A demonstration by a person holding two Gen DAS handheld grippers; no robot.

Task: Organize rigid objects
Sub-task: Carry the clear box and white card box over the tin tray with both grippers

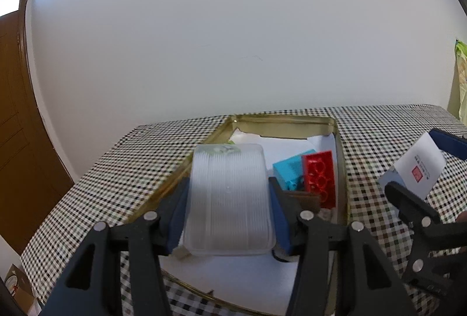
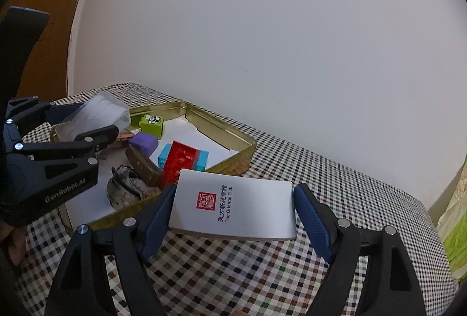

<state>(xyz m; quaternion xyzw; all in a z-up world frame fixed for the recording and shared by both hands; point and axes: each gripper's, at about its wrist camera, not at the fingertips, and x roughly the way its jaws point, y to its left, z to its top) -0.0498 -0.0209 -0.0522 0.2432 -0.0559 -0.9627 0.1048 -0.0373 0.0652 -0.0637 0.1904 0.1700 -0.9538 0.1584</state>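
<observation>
My left gripper is shut on a clear plastic box with ribbed white contents, held over the near end of a gold tin tray. Inside the tray lie a red brick and a blue block. My right gripper is shut on a flat white card box with a red seal, held above the checked cloth just right of the tray. The right wrist view also shows the left gripper with the clear box.
The tray also holds a purple block, a green block, a brown piece and a grey lump. A white wall backs the checked table. A wooden door stands left and a green bag right.
</observation>
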